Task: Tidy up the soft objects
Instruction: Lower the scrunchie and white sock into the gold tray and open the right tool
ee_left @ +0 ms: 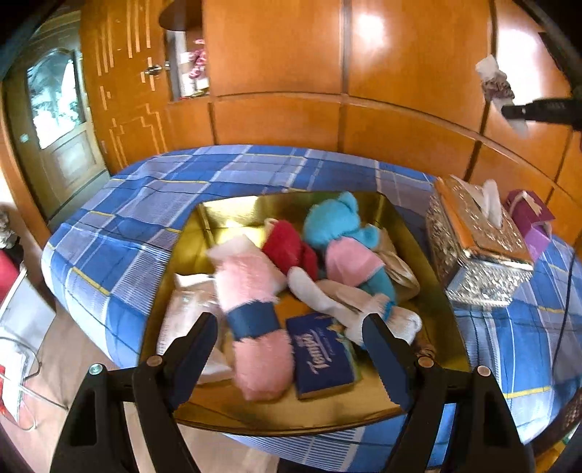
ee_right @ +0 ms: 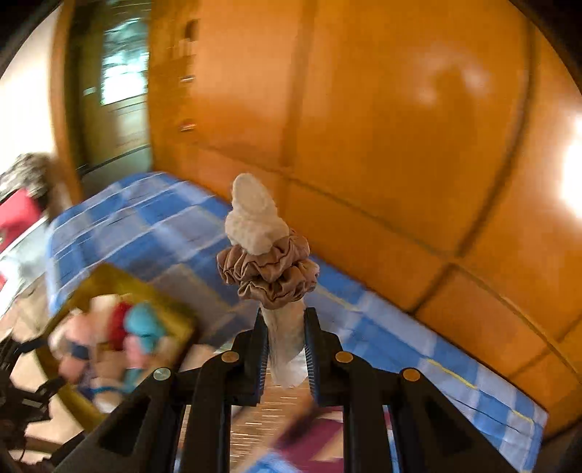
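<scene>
At the centre of the right wrist view, the right gripper [ee_right: 285, 349] pinches a rolled white cloth wrapped in a brown scrunchie [ee_right: 268, 269], carried in mid-air. The gold tray [ee_left: 218, 214] of plush toys sits lower left; the next move, I judge, is lowering it in. The left gripper [ee_left: 291, 349] hangs wide, empty.

Pretty bright, warm light overall, with white glare patches on the glossy wood panels [ee_left: 367, 29] above the tool. Right wrist view is badly motion-smeared left of the tool; fisheye bends and darkens both views' edges.
</scene>
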`<state>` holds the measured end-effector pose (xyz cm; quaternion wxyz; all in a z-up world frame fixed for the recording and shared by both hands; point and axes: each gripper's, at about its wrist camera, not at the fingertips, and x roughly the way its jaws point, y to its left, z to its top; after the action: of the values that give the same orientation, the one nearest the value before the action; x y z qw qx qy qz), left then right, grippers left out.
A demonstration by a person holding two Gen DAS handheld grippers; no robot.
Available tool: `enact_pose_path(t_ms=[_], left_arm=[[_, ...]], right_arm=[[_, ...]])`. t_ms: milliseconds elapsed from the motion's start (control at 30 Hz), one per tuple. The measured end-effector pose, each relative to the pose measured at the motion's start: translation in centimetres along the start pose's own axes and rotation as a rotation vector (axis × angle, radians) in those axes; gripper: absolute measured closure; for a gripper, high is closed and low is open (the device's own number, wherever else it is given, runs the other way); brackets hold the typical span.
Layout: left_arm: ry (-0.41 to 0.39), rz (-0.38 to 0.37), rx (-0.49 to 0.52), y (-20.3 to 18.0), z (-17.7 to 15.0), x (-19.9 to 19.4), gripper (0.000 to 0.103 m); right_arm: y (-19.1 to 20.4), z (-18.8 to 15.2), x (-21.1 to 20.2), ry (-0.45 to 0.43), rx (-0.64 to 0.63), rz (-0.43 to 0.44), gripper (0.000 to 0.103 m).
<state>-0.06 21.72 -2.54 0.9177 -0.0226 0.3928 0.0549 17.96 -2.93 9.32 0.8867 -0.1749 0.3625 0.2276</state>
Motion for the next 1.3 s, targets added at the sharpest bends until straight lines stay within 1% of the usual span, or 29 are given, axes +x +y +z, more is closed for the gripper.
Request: enact_pose_path(t_ms=[133, 233, 300, 400, 467, 567, 667, 767, 933, 1000, 1167, 1300], left_arm=[[-0.012, 0.02, -0.054, 1.8, 0.4, -0.3, 0.021], [-0.02, 0.041, -0.064, 2.5, 0.4, -0.4, 0.021], [-0.019, 0.046, -0.072, 2.9, 0.3, -0.4, 0.021], [-0.019, 0.051, -0.079, 3.2, 0.2, -0.2, 0.021], [-0.021, 0.055, -0.081, 3.3, 0.1, -0.2, 0.021], [-0.022, 0.063, -0.093, 3.5, 0.0, -0.1, 0.014], [-0.019, 0.061, -0.109, 3.8, -0.1, 0.1, 0.014], [-0.017, 0.058, -0.121, 4.2, -0.2, 0.2, 0.014], [-0.017, 0.054, -0.136, 4.5, -0.2, 0.3, 0.014], [-0.017, 0.055, -0.138, 4.6, -0.2, 0.4, 0.014], [-0.014, 0.055, -0.148, 4.9, -0.3, 0.5, 0.014], [-0.014, 0.055, -0.147, 4.9, -0.3, 0.6, 0.014]], right_arm=[[5.4, -1.0, 1.3, 0.023, -0.067, 0.118, 0.086], [9.3, -2.2, 2.7, 0.068, -0.081, 0.208, 0.086], [11.1, -3.0, 3.8, 0.103, -0.089, 0.253, 0.086], [13.5, -4.4, 5.6, 0.16, -0.1, 0.299, 0.086], [14.8, -5.0, 6.8, 0.195, -0.104, 0.313, 0.086], [16.6, -5.7, 8.6, 0.234, -0.11, 0.316, 0.086], [18.4, -5.8, 10.4, 0.263, -0.127, 0.318, 0.086], [20.0, -6.0, 11.7, 0.287, -0.159, 0.299, 0.086], [21.9, -6.5, 14.0, 0.322, -0.203, 0.236, 0.087], [22.1, -6.6, 14.9, 0.33, -0.208, 0.197, 0.087], [21.6, -7.2, 17.3, 0.366, -0.168, 0.141, 0.087], [21.0, -7.4, 17.4, 0.358, -0.128, 0.164, 0.085]])
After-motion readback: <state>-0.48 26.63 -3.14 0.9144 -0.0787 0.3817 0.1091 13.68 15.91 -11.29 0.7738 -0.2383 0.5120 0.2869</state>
